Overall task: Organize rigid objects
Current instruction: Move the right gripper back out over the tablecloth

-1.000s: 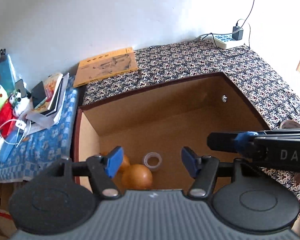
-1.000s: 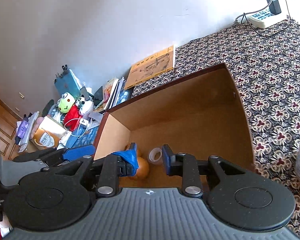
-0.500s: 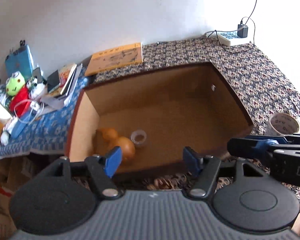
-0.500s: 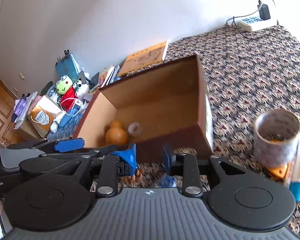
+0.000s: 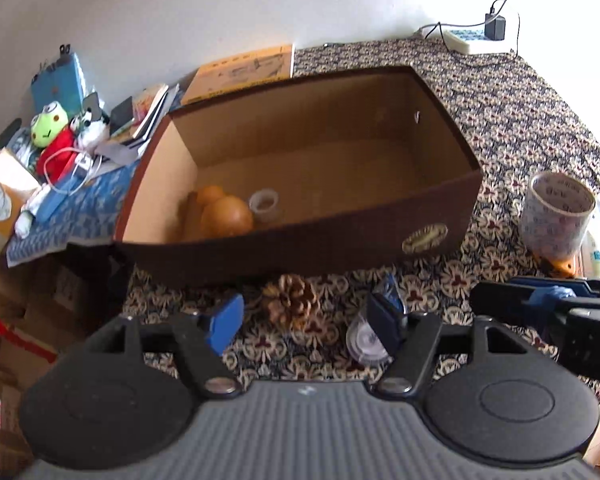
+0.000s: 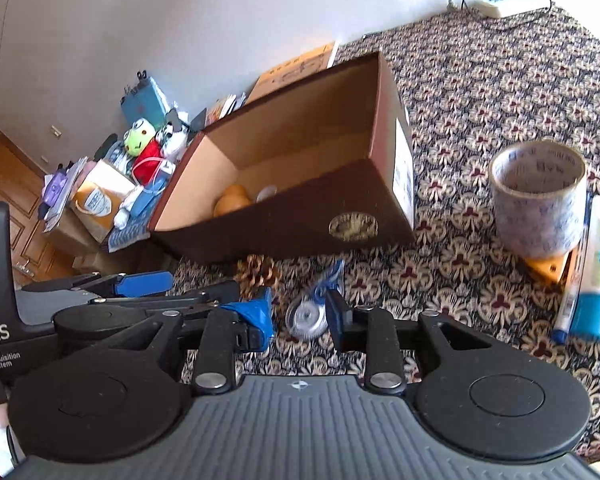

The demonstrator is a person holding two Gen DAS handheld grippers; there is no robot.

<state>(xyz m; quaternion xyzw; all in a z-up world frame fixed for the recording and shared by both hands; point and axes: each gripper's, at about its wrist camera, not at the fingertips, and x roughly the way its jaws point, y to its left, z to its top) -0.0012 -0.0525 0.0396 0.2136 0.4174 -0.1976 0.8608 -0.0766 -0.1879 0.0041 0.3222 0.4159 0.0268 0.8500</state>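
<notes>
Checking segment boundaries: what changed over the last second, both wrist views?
Both hand-held grippers, left and right, pulled back from over the brown cardboard box to the patterned cloth in front, above the pine cone and clear tape dispenser. Nothing gripped or released. Box contents unchanged.

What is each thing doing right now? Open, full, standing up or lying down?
Brown cardboard box: open, two oranges inside.
Brown pinecone: lying outside the box.
Wide clear tape roll: standing on end.
Left gripper: open, empty.
Right gripper: fingers apart, holding nothing.
</notes>
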